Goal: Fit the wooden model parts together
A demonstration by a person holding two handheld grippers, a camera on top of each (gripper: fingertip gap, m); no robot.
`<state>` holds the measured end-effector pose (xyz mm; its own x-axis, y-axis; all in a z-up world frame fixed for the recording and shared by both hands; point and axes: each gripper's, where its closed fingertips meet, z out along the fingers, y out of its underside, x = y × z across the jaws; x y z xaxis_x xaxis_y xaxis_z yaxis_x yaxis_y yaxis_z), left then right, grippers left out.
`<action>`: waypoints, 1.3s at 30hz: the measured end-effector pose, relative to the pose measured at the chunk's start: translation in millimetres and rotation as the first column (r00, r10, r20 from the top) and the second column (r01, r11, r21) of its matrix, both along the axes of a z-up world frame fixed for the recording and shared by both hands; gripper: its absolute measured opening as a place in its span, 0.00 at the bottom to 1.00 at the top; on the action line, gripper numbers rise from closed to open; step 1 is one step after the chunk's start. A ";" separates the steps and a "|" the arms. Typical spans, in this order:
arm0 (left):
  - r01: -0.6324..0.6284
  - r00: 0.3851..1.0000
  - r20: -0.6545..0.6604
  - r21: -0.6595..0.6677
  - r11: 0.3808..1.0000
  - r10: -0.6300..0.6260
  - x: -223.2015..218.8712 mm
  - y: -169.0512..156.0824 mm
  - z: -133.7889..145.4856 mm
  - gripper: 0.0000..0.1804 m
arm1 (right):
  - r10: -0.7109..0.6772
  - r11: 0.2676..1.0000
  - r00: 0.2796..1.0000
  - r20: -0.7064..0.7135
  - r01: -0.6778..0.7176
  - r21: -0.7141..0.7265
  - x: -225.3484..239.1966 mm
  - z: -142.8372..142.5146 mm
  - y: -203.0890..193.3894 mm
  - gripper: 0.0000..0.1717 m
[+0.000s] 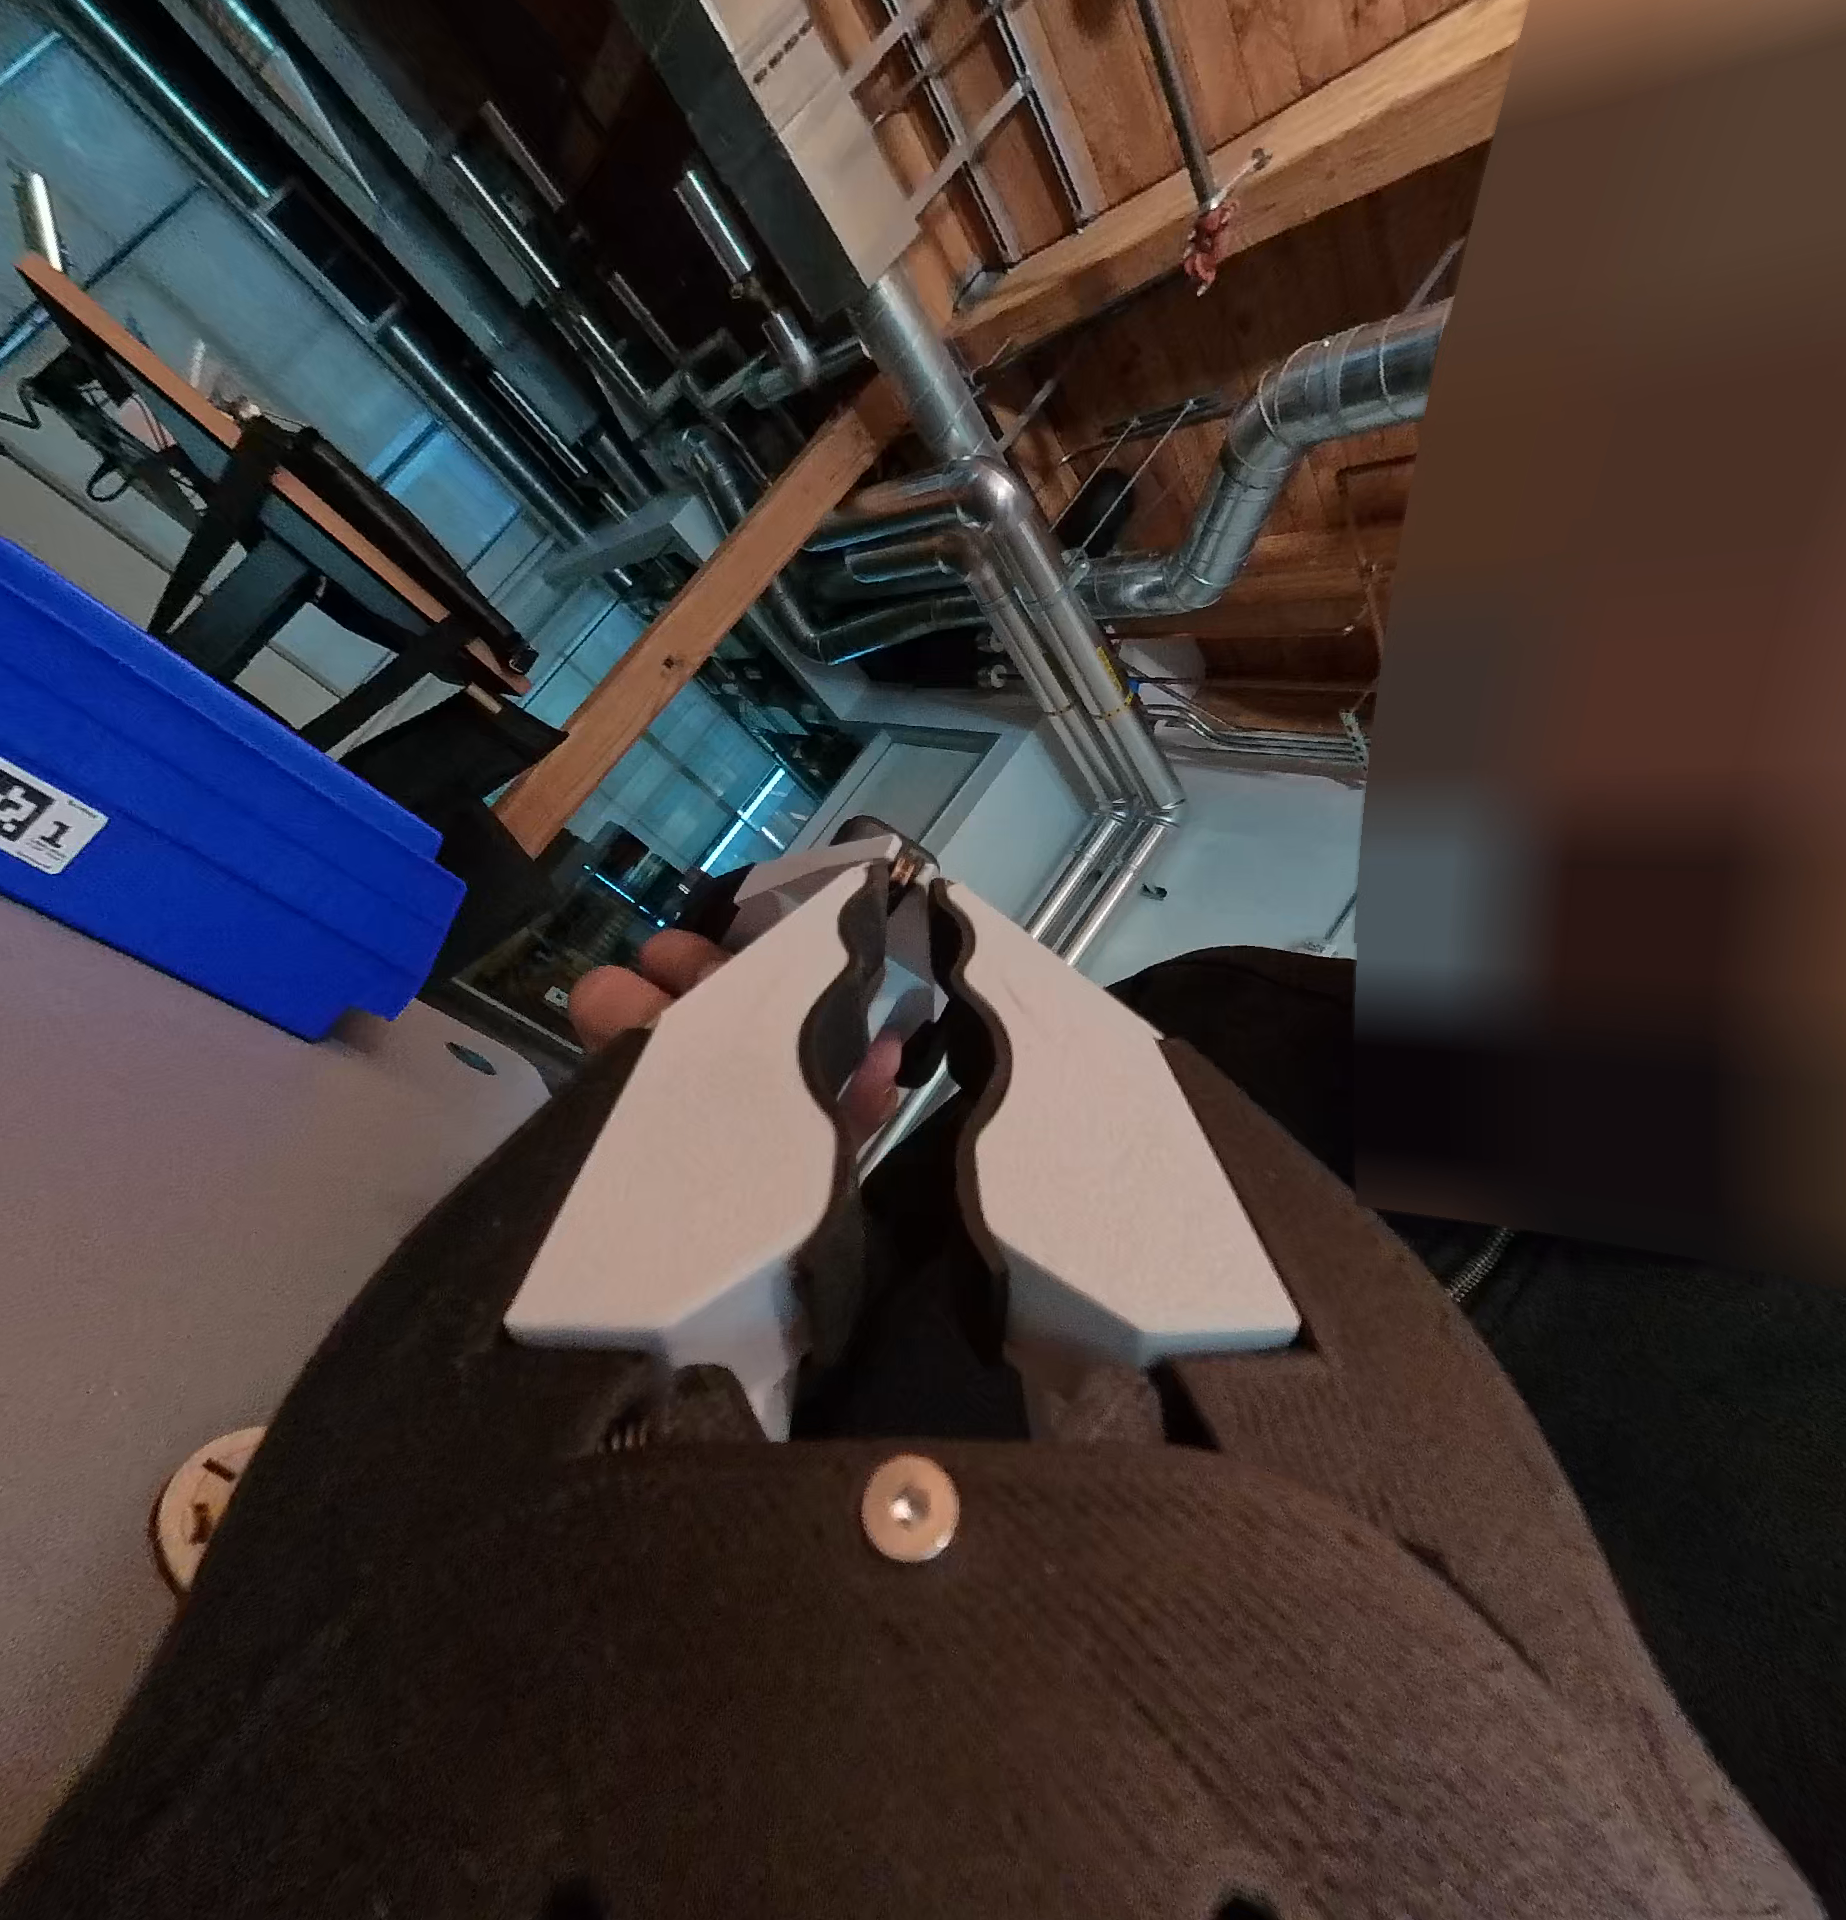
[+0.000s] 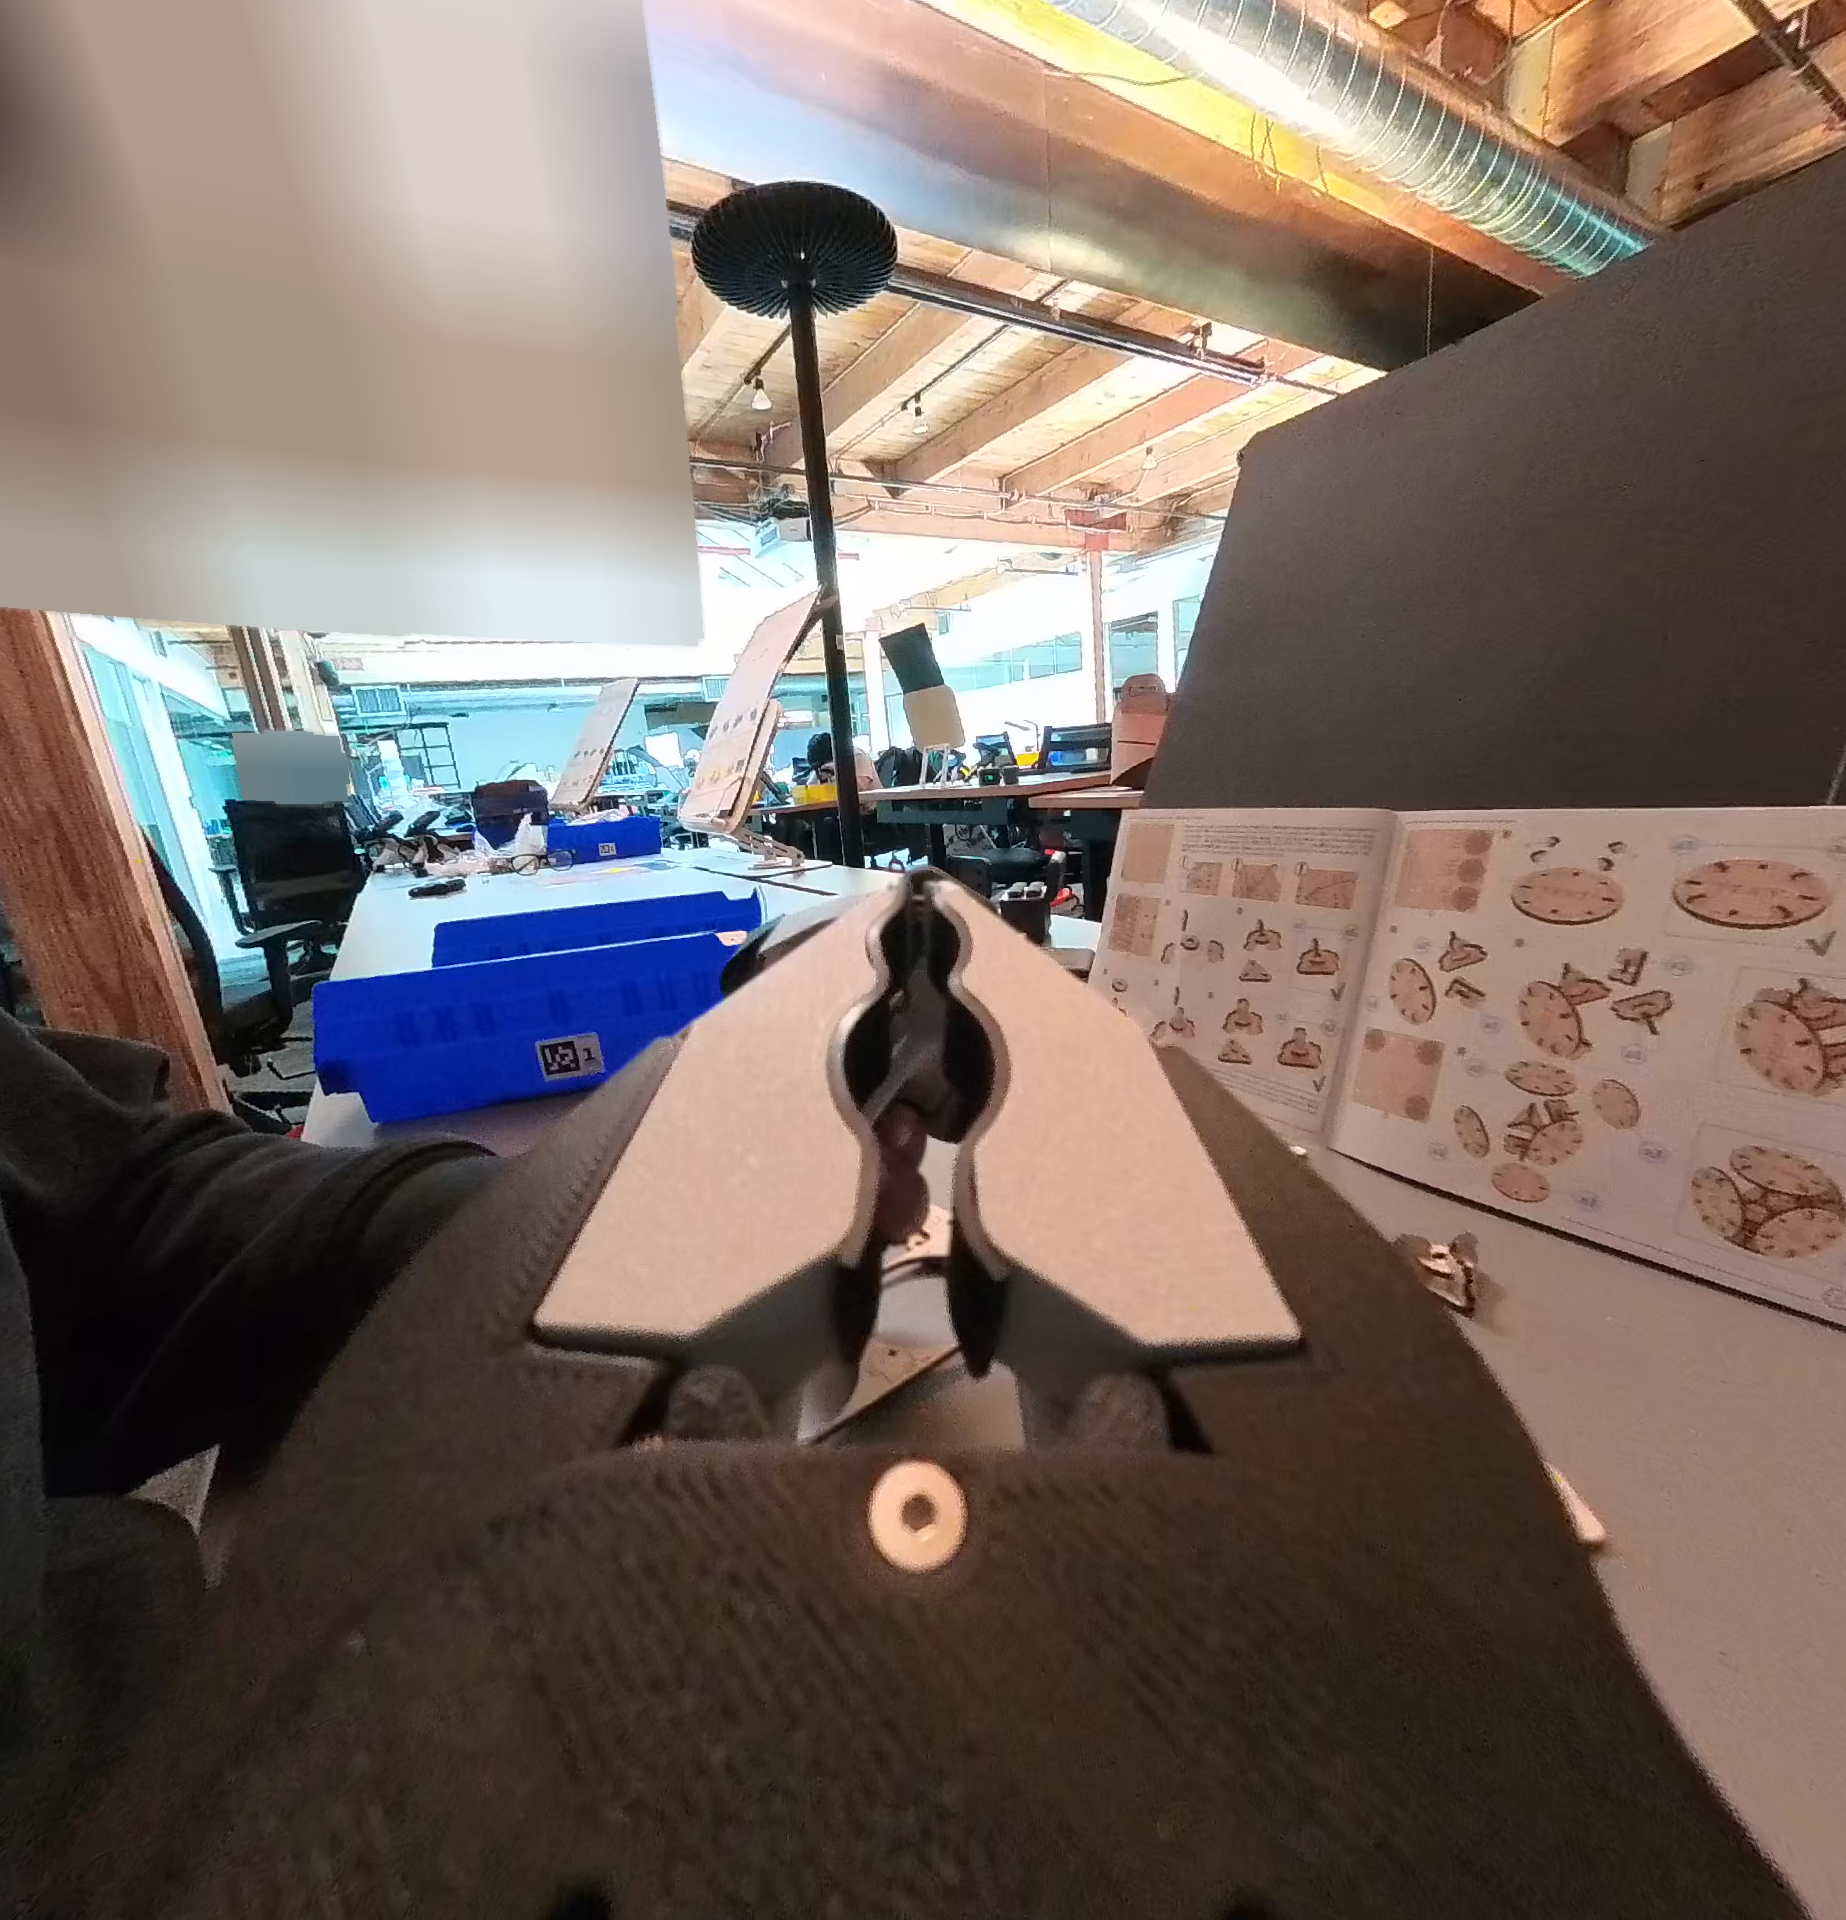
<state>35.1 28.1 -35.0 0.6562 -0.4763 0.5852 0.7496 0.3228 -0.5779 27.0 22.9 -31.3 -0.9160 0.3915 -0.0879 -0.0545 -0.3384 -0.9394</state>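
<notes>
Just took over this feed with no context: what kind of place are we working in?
Probably an open-plan workshop or maker-style office: exposed timber ceiling beams and metal ducting, rows of desks with office chairs, blue storage bins and an open assembly booklet of wooden parts on the grey table.

I read my left gripper (image 1: 906,883) as matt grey plastic fingers (image 1: 711,1132) in a rough, ribbed black shell. At nine o'clock a blue bin (image 1: 171,769) looks smooth and glossy. At three o'clock, the right view shows a paper booklet (image 2: 1521,1018), matt.
</notes>
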 end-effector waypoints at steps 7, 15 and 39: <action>0.023 1.000 0.017 -0.005 1.000 -0.023 0.4 0.8 -1.5 0.00 | -0.011 0.999 0.999 -0.038 0.012 0.041 1.8 -1.3 -0.5 0.00; 0.018 1.000 0.014 -0.009 1.000 -0.018 -1.1 -1.2 -2.0 0.00 | -0.031 0.990 0.998 -0.059 0.038 0.133 -1.4 -8.6 3.1 0.00; -0.237 0.971 -0.065 -0.136 0.962 0.230 -31.7 -19.2 -8.6 0.00 | -0.420 0.768 0.809 0.410 0.076 0.636 -93.5 -141.3 101.3 0.16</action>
